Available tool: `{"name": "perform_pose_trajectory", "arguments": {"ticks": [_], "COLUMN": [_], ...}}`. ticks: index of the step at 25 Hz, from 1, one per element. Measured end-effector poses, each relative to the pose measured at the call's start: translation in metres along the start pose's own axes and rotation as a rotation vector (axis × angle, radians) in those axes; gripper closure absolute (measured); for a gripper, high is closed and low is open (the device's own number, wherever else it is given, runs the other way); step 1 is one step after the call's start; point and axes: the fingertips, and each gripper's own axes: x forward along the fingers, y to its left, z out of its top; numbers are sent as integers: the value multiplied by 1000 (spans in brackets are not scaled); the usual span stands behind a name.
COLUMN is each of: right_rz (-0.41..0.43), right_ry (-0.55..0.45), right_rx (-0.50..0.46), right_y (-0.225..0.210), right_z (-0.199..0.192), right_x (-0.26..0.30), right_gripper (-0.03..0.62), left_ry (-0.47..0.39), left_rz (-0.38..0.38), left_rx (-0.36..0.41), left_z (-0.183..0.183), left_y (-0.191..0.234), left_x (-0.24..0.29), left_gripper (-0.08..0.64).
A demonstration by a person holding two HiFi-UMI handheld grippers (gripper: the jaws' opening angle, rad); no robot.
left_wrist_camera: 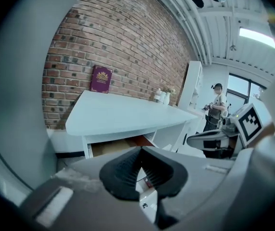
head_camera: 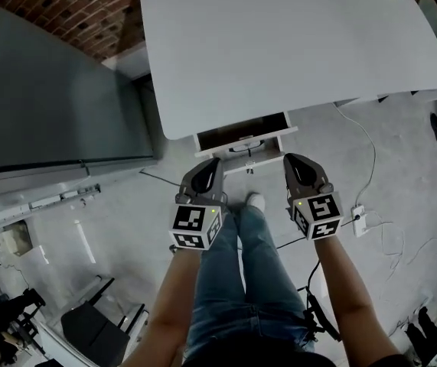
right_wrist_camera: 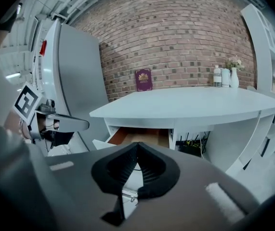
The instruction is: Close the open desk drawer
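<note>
drawer (head_camera: pixel 241 134) stands open under desk (head_camera: pixel 279 44), brown inside showing; left tongs (head_camera: pixel 213 163) and right tongs (head_camera: pixel 290 159) clenched.

A red brick wall (right_wrist_camera: pixel 176 37) is running behind the white bench (right_wrist_camera: pixel 190 105). A burgundy book (right_wrist_camera: pixel 143 80) is leaning against that wall at the bench's back edge. A clear bottle (right_wrist_camera: pixel 217 75) and a white vase (right_wrist_camera: pixel 234 77) holding small flowers are standing at the bench's far right corner. A tall grey cabinet (head_camera: pixel 42 90) is standing just left of the bench, and white shelving (right_wrist_camera: pixel 267 42) is rising to its right. Grey concrete floor (head_camera: pixel 126 212) is spreading in front of the bench, with a white cable (head_camera: pixel 367 140) trailing to a power strip (head_camera: pixel 358 219) on its right side. A window (left_wrist_camera: pixel 238 88) is letting in daylight beyond the bench's right end, and a ceiling light strip (left_wrist_camera: pixel 257 36) is glowing above.
</note>
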Motion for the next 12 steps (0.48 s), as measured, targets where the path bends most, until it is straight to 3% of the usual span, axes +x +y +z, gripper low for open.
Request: {"name": "perform_pose_trajectory", "arguments": {"ticks": [12], "right_rz": [-10], "right_ry": [-14], "right_rx": [45], "right_y": [-11], "right_z": [-48], "right_x": [44], "right_gripper": [592], "left_ry": [33], "left_rz": [58], "left_rx": [-14], "left_z": [-62], "left_y": [20], "left_x": [30], "left_gripper": [563]}}
